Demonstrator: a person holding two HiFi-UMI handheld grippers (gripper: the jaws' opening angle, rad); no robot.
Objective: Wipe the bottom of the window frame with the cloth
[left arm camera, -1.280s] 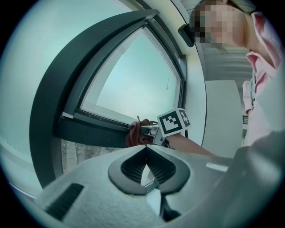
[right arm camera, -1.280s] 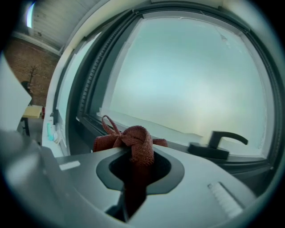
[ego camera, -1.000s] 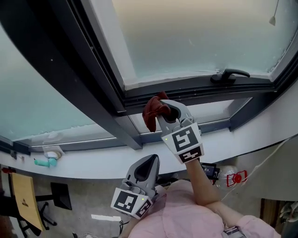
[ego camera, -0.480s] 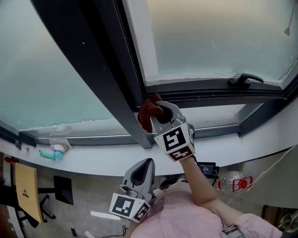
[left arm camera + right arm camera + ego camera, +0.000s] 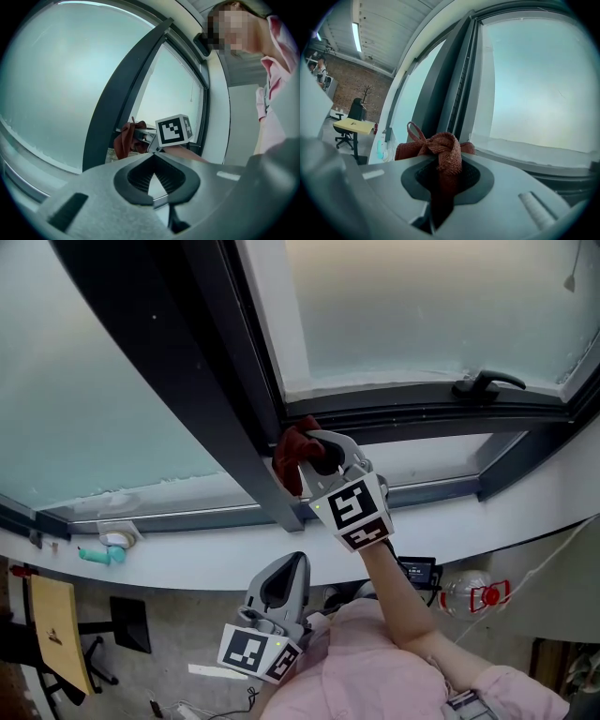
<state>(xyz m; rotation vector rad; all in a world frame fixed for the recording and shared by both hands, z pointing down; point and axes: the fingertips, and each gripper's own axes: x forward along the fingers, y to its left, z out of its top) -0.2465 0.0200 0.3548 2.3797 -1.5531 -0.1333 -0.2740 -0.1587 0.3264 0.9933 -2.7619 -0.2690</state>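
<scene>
Right gripper [image 5: 317,454] clenched on the red cloth [image 5: 289,460], mid-frame where the dark post [image 5: 220,381] meets the window frame [image 5: 412,414] bottom; left gripper [image 5: 286,568] closed and empty, lower center; the bunched cloth could snag in the corner and pull free.

The right grey tongs [image 5: 315,448] are reaching upward on an outstretched bare forearm [image 5: 389,592], their jaws clamping a rust-red woven cloth [image 5: 289,461]. The left grey tongs [image 5: 296,561] are hanging low, pointing upward, their jaws resting tip to tip.
</scene>
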